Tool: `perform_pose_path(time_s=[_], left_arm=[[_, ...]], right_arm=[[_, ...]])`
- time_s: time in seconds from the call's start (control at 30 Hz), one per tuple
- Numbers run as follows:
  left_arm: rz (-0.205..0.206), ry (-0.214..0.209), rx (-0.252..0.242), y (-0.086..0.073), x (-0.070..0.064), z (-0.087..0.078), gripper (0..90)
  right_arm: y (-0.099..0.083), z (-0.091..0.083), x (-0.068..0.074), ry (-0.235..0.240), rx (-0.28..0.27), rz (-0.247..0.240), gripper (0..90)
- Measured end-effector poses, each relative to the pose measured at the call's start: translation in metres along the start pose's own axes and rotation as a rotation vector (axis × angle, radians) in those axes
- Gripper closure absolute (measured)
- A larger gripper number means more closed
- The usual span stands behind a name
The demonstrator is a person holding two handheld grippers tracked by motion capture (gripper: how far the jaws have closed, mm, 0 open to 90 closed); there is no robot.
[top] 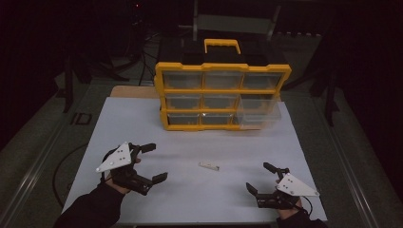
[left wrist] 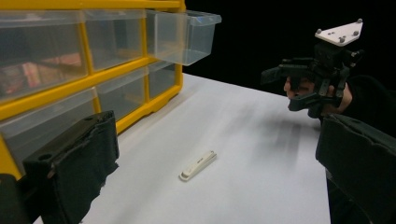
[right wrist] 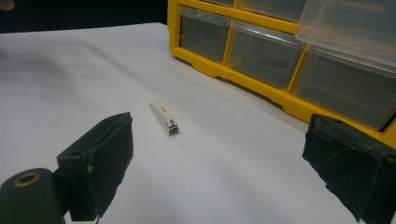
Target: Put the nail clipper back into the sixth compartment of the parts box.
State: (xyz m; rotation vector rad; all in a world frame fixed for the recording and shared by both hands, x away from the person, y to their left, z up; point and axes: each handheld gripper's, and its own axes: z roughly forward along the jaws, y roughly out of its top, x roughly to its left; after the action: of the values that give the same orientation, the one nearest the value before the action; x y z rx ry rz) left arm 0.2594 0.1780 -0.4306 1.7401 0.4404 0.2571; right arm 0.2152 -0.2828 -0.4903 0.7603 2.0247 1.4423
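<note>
Left claw (top: 153, 162) hangs with jaws wide apart, holding nothing; right claw (top: 260, 177) likewise gapes empty. Both hover over the white desk (top: 142, 123), and between them, apart from both, lies the small cream nail clipper (top: 209, 166). Beyond it stands the yellow drawer cabinet (top: 221, 90), one clear drawer (left wrist: 184, 35) pulled out. The clipper is thin and flat, so a closing jaw could skid it away or pinch it crooked. The right gripper view shows its stacked metal end, which the high view blurs
</note>
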Motion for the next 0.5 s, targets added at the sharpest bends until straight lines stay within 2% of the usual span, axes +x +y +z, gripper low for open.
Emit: perform_pose_path(time_s=[0.17,0.37,0.47,0.5], left_arm=[[0.022,-0.033,0.019,0.012,0.004,0.014,0.3],[0.041,-0.071,0.016,0.025,0.008,0.027,0.3],[0.042,-0.076,0.016,0.026,0.008,0.029,0.3],[0.048,-0.1,0.01,0.031,0.009,0.034,0.3]], right_arm=[[0.0,0.0,0.0,0.001,0.003,0.002,8.6],[0.0,0.001,0.0,0.007,0.004,0.001,8.6],[-0.001,0.001,0.0,0.01,0.006,0.001,8.6],[0.0,0.001,0.0,0.012,0.004,0.003,8.6]])
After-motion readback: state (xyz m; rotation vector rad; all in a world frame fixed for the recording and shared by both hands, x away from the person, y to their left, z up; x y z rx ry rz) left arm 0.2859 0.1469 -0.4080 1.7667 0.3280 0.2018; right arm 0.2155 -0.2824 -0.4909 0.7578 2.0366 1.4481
